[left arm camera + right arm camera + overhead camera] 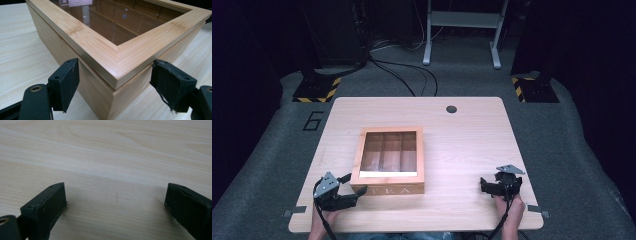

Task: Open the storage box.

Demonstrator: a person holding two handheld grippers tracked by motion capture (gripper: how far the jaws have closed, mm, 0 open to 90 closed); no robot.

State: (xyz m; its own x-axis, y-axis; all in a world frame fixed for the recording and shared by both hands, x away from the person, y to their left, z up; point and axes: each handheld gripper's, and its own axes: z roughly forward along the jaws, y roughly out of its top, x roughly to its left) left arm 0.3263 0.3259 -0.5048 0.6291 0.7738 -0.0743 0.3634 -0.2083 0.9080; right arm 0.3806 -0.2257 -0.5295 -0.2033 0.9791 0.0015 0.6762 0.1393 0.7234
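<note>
A bamboo tea box (388,160) with a glass lid sits shut in the middle of the table, "TEA" on its front face. My left gripper (354,186) is open at the box's front left corner. In the left gripper view that corner of the tea box (117,62) stands between the two spread jaws, which straddle it without touching; wooden dividers show through the glass. My right gripper (490,186) rests open near the table's front right. In the right gripper view its jaws stand wide apart over bare wood with nothing between them.
The light wooden table (462,145) has a round cable hole (451,109) near its far edge. Beyond it lie grey carpet, black cables (407,75), a white frame (462,30) and yellow-black striped bases (317,90).
</note>
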